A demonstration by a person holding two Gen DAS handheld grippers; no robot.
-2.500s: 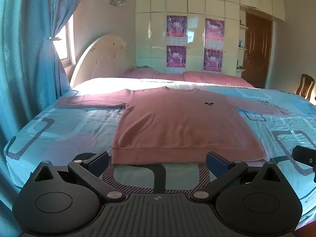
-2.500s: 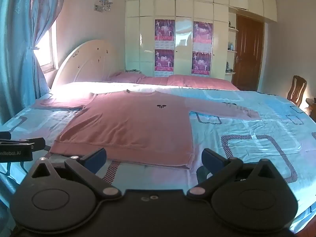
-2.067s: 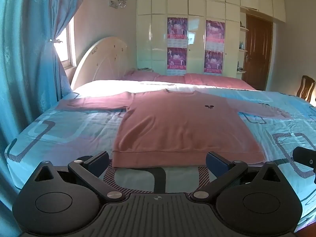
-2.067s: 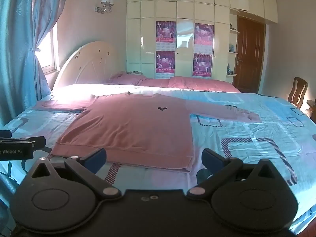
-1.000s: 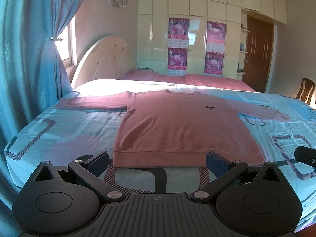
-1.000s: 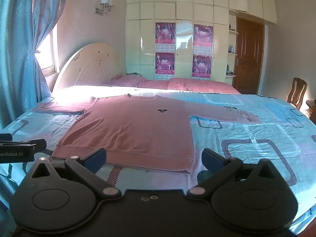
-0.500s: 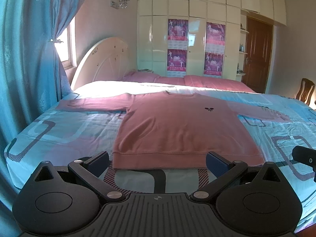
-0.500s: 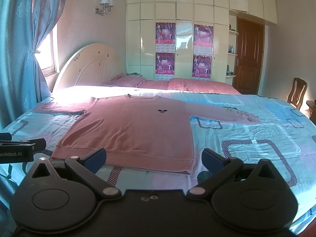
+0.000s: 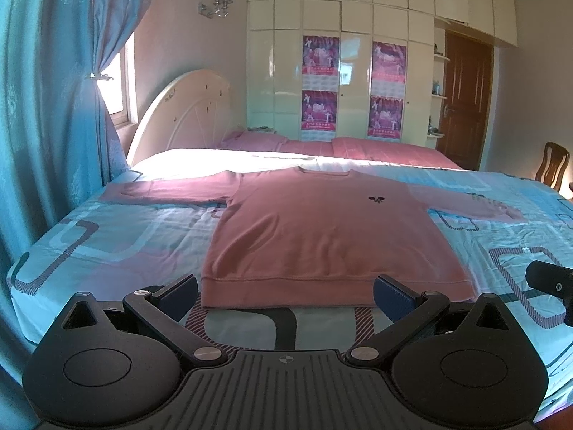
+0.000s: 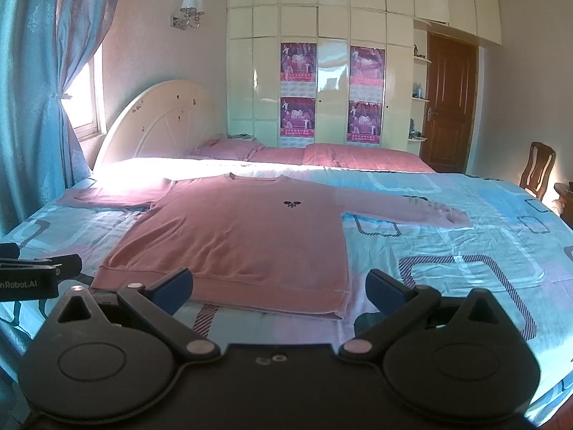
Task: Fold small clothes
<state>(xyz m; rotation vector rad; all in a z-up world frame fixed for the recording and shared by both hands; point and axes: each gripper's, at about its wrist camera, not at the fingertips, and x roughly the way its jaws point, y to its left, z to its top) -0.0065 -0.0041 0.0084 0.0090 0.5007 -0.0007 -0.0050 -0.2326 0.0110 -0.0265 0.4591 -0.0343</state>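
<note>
**Q:** What is in front of the two grippers?

**A:** A pink long-sleeved sweater [image 9: 322, 236] lies face up and flat on a bed [image 9: 107, 251] covered by a blue patterned sheet. Its hem runs along the near edge of the bed, its collar points toward the pillows [image 9: 376, 145] at the far edge, and a small dark emblem sits on the chest. One sleeve [image 9: 168, 191] stretches toward the left edge, by the curtain [image 9: 46, 107]. The other sleeve [image 10: 404, 208] stretches toward the right edge.

**Q:** What are the tongs doing?

**A:** Both are empty. The left gripper [image 9: 284, 292] has its jaws spread wide and hangs just short of the hem, toward its left part. The right gripper [image 10: 279, 286], also spread wide, hangs near the hem's right corner. Neither touches the cloth, as far as can be seen.

**Q:** How much folding is done?

**A:** None that shows. The garment is fully spread, with both sleeves out and no crease or doubled layer. I judge the task is at its very start: the sleeves must come in, the sides must be folded, and the body must be doubled over.

**Q:** What would come first?

**A:** Probably a pinch on the hem corners or a sleeve, though that is only a guess.
</note>
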